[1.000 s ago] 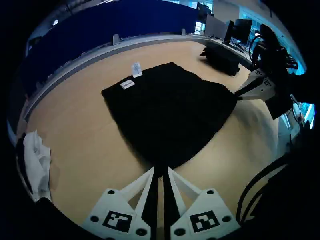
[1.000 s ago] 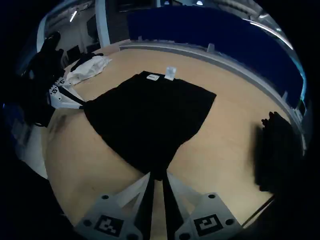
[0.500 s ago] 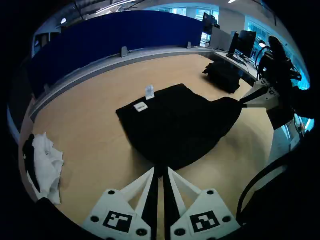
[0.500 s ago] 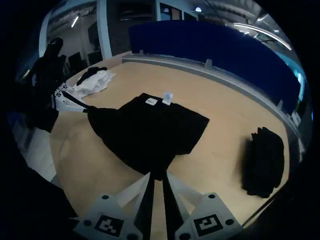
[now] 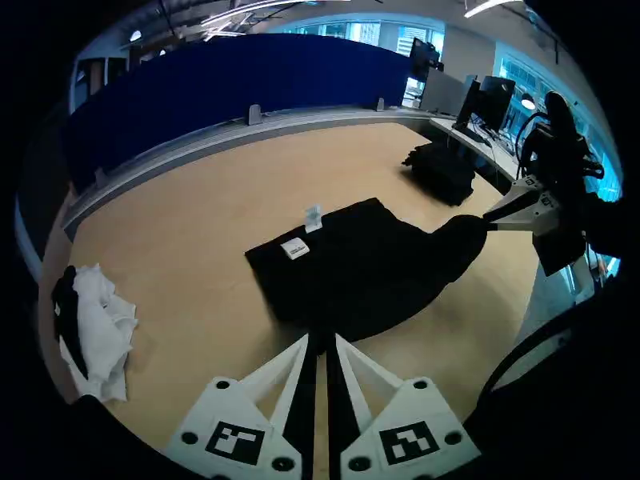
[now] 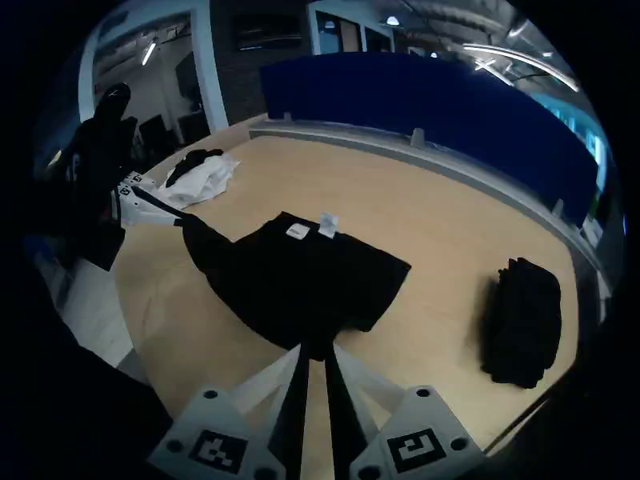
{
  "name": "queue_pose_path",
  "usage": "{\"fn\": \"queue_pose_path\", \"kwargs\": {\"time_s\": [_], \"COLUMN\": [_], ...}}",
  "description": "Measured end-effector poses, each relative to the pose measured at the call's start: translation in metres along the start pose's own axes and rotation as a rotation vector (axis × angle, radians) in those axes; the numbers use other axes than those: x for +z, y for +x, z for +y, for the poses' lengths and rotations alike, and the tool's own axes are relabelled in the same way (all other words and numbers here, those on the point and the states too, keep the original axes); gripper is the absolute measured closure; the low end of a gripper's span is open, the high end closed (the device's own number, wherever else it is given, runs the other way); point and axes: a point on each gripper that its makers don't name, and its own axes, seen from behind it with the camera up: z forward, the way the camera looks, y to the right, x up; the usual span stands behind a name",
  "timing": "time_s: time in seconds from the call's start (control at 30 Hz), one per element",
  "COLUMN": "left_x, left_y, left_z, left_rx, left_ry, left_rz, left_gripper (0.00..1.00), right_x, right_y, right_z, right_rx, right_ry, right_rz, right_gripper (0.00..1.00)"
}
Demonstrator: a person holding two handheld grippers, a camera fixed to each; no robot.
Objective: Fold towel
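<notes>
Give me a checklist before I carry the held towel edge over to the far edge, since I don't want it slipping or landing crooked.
1. Left gripper shut on a near corner of the towel: ok.
2. Right gripper shut on the other near corner: ok.
3. Held corners raised above the table: ok.
4. Far edge with the white tags resting on the table: ok.
5. White cloth pile and black stack lying apart from the towel: ok.
6. Dark fabric free of wrinkles underneath: cannot tell.
</notes>
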Motion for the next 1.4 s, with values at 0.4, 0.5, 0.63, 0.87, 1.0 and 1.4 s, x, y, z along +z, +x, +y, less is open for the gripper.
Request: {"fn": "queue_pose_path", "kwargs": {"time_s": [0.4,0.5,0.63,0.87,1.0,1.4], "left_x": [0.009,0.016,0.031,0.064,0.086,0.125], "left_y": [0.017,0.025,0.034,0.037,0.028,0.020], "left_z": [-0.015,-0.022,-0.032,-0.047,-0.056,-0.071], "left_rx": [-0.044,-0.055,-0.063,-0.078,-0.088,-0.082], "left_ry": [0.018,0.025,0.040,0.050,0.053,0.061], "left_rz": [-0.001,-0.004,-0.012,-0.053,-0.093,-0.134], "left_gripper": [0.92,0.92,0.92,0.92,0.92,0.92], "right_x": [0.009,0.017,0.030,0.065,0.084,0.119], "right_y": [0.020,0.026,0.035,0.039,0.036,0.027], "right_z": [0.019,0.028,0.042,0.067,0.078,0.098], "right_rx": [-0.003,-0.005,-0.010,0.035,0.072,0.095], "right_ry": [-0.026,-0.036,-0.054,-0.060,-0.054,-0.064], "right_rz": [0.008,0.004,-0.004,-0.032,-0.048,-0.094], "right_gripper": [0.86,0.86,0.86,0.86,0.86,0.86]}}
